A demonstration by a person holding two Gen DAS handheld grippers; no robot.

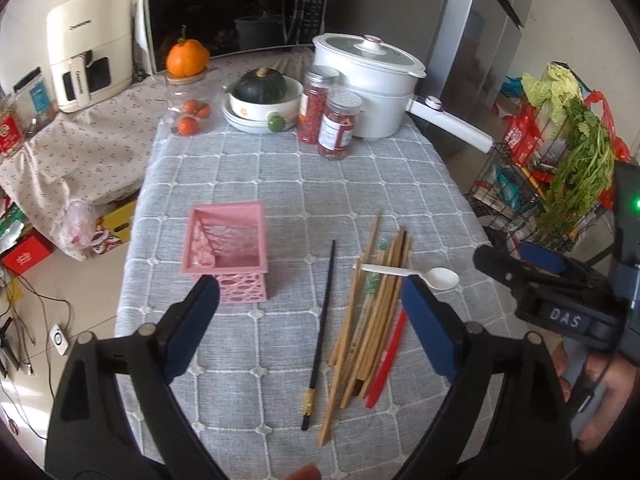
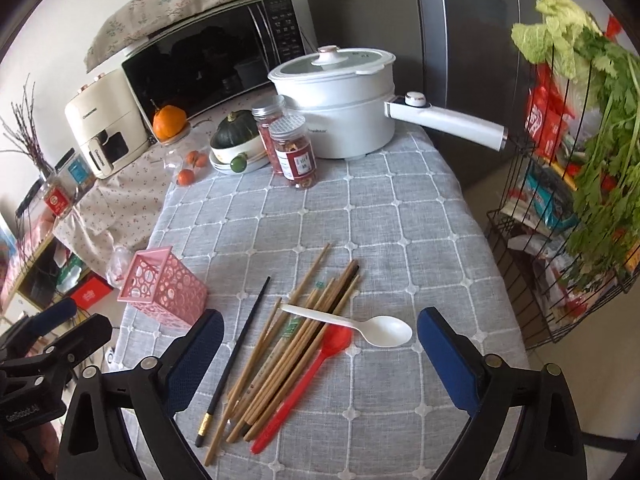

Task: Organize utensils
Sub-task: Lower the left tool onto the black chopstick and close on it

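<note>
Utensils lie loose on the grey checked tablecloth, none of them in a container. The pink lattice holder stands upright near the table's left edge, and nothing shows inside it in the left wrist view. At the back of the table a white bowl holds a dark green squash, two clear jars hold red contents, and a white electric pot sits with its lid on.

To the right of the holder, a single black chopstick lies apart from the rest, its long axis running from the near edge toward the back, gold-banded end nearest. Just beside it a bundle of wooden chopsticks fans out along the same direction. A white plastic spoon lies crosswise over the bundle, bowl pointing right. A red spoon lies along the bundle's right side, its bowl tucked beneath the white handle.

The left gripper hangs above the black chopstick with its blue fingers spread wide, touching nothing. The right gripper hangs over the bundle, equally wide apart and holding nothing.
</note>
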